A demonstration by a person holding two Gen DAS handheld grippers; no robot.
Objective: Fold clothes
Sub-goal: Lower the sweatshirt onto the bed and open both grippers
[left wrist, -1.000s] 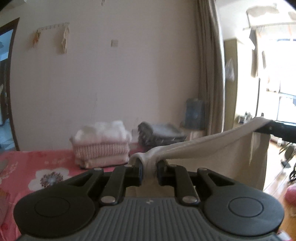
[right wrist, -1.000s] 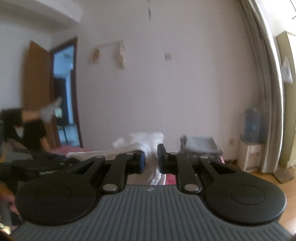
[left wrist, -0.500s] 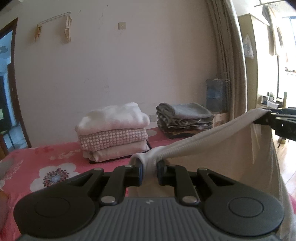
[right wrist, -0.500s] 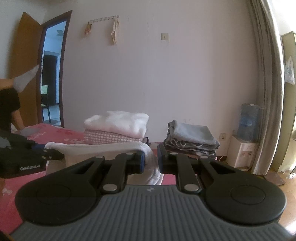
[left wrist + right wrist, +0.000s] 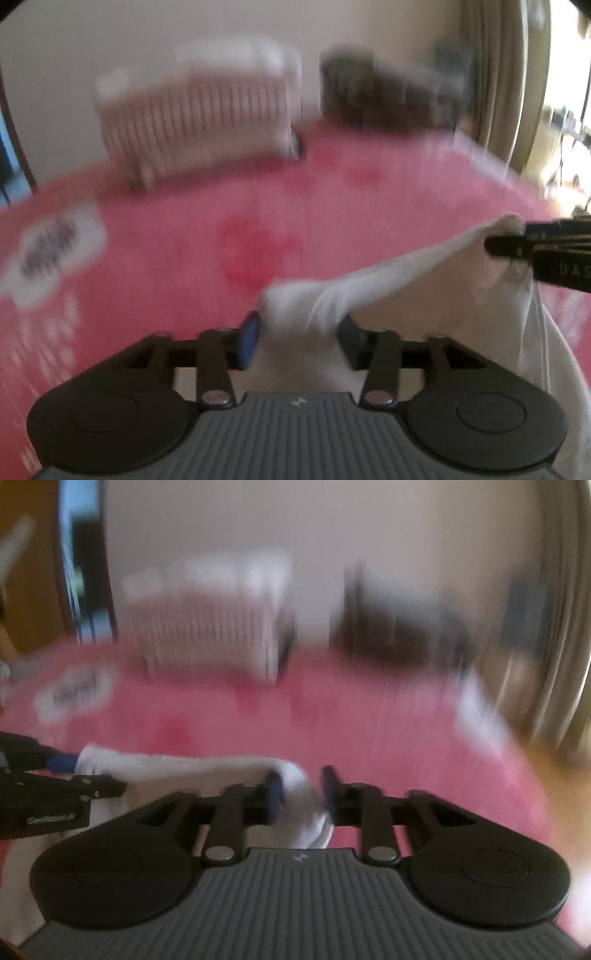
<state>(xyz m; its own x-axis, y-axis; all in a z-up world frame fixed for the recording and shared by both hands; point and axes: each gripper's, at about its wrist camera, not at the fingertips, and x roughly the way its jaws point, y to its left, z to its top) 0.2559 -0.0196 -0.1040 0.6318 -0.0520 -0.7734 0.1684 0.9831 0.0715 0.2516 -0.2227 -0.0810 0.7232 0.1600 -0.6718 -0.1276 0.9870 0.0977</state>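
White garment [image 5: 384,284] is hanging stretched between the two grippers above the pink bedspread [image 5: 177,236], its lower part drooping below the taut top edge. Left gripper [image 5: 297,334] is gripping one bunched corner of the cloth between its fingers, which are standing noticeably apart around the thick fold. Right gripper [image 5: 300,790] is clamping the opposite corner, the fabric filling the gap between its fingers. Both views are heavily blurred. At the far side of the bed, a pale folded stack [image 5: 199,110] is sitting to the left and a dark folded stack [image 5: 384,92] to the right, well apart from the garment. A curtain [image 5: 491,74] is hanging at the right edge.
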